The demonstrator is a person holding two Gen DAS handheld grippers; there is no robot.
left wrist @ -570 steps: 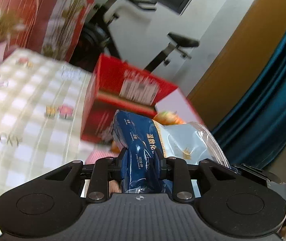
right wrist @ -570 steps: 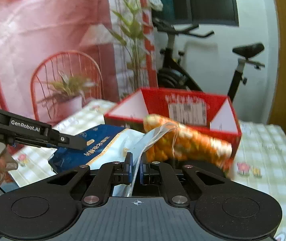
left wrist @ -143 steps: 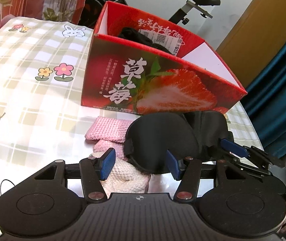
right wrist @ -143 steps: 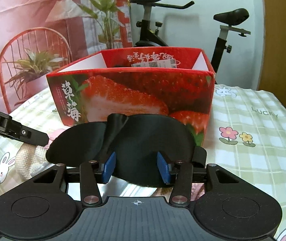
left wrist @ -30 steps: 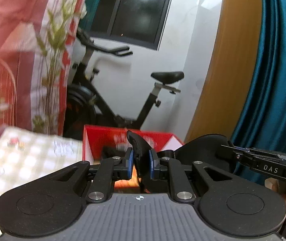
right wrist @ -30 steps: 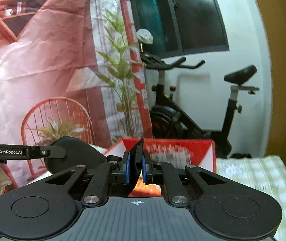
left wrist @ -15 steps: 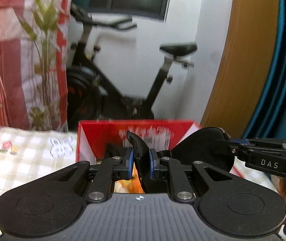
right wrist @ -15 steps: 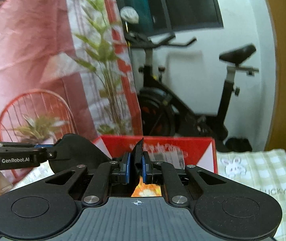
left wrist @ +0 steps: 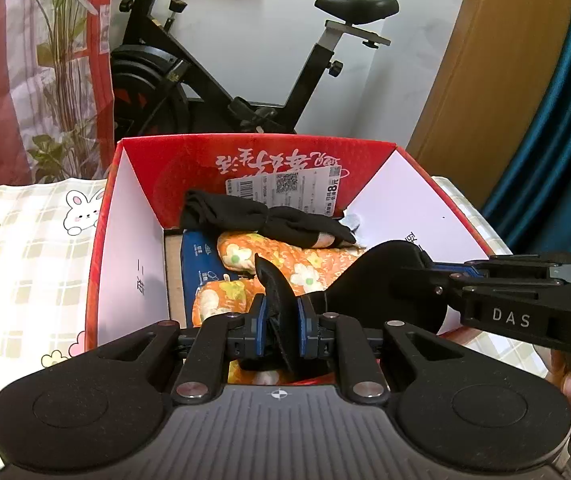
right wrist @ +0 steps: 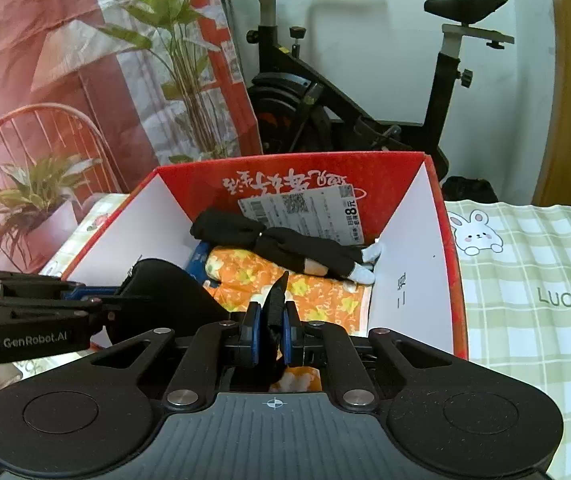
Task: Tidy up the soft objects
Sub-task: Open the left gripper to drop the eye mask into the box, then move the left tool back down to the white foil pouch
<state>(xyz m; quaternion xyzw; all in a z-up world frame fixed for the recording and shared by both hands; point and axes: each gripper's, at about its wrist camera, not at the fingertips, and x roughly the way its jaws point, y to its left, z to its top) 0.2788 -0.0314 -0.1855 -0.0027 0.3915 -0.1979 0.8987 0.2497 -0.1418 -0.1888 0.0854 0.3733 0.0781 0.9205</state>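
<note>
Presently both the left gripper (left wrist: 280, 330) and right gripper (right wrist: 272, 334) clamp one black eye mask (left wrist: 381, 294). It hangs mid-frame over the red box (left wrist: 405, 200).

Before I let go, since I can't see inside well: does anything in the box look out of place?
Nothing stands out. The black sleep mask hangs between both shut grippers above the red box, where the floral pouch and black socks lie loosely piled.

My left wrist camera close above the red box (left wrist: 133, 240), tilted down into it from its near-left, my right wrist camera (right wrist: 413, 264) likewise from near-right, both facing the exercise bike (left wrist: 213, 80) (right wrist: 325, 92), each catching the other hand-held gripper.
</note>
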